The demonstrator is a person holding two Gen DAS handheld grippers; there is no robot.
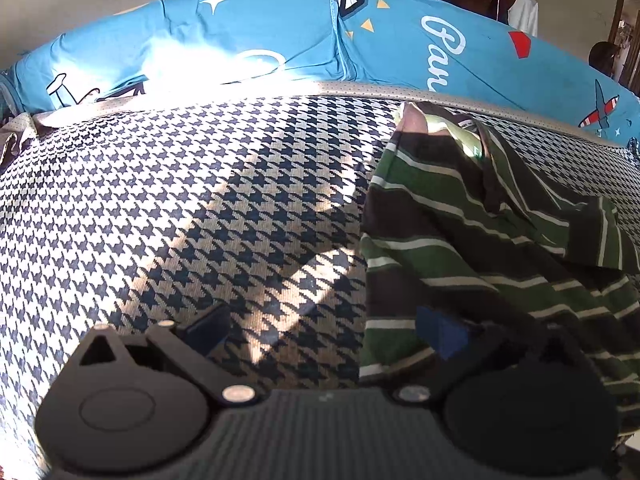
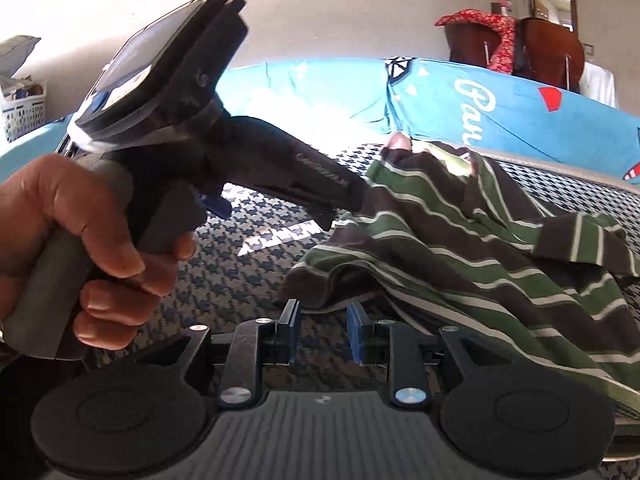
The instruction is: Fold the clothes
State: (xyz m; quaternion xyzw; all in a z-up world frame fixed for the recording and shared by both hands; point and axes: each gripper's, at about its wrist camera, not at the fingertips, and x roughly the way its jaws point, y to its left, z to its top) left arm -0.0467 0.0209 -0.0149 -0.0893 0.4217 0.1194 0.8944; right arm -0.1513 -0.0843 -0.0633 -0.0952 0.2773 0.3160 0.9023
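The green-and-brown striped shirt (image 1: 480, 240) lies rumpled on the houndstooth cover (image 1: 180, 200); the left gripper (image 1: 324, 336) spreads wide at its edge; the right gripper (image 2: 324, 332) stands narrowly parted, empty, at its hem.

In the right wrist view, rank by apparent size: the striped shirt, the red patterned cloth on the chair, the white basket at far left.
1. striped shirt, by far the largest.
2. red patterned cloth and white basket look alike; the basket is cut off by the frame edge, so no ranking between them.
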